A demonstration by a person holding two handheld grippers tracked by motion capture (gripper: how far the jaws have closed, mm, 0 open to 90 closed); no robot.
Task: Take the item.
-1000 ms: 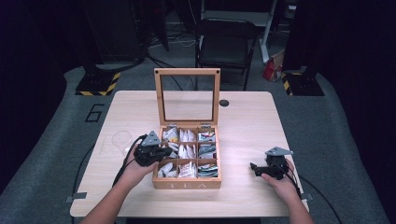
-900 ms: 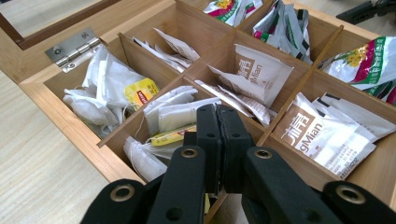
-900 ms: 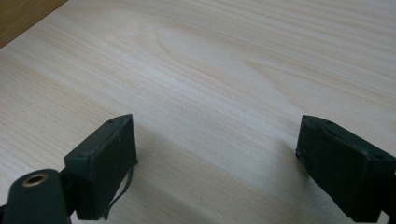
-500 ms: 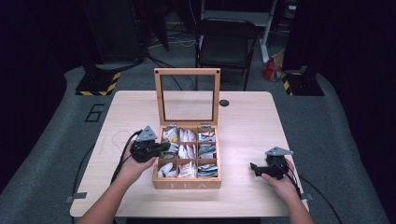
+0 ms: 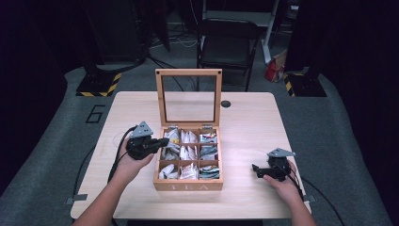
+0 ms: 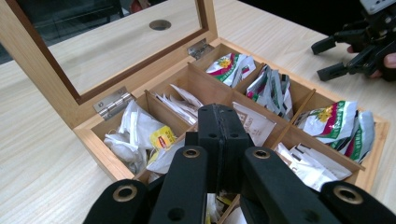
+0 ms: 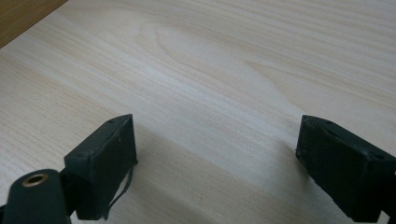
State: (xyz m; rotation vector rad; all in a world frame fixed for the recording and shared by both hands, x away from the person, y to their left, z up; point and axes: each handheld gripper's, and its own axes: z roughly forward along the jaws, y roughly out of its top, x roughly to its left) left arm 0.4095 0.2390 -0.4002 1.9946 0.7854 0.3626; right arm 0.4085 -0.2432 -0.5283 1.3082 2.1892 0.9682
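A wooden tea box [image 5: 188, 184] sits mid-table with its glass lid [image 5: 188, 73] standing upright. Its compartments hold several tea bags [image 6: 140, 128]. My left gripper [image 5: 164, 141] hovers over the box's left column, jaws pressed together with nothing visible between them. In the left gripper view, the shut left gripper [image 6: 219, 122] points across the box's compartments [image 6: 100, 149]. My right gripper [image 5: 256, 170] rests low on the table, right of the box, jaws spread wide. The right gripper [image 7: 215, 158] has only bare wood between its fingers.
A small dark round hole [image 5: 226, 103] marks the table behind the box at the right. A folding chair [image 5: 228, 44] stands beyond the far edge. The other hand's gripper [image 6: 327, 58] shows past the box's far corner. The light wooden tabletop [image 7: 233, 70] is bare around the right gripper.
My left gripper has shifted slightly up and away along the box's left side, still shut. The right hand and its gripper have stayed put.
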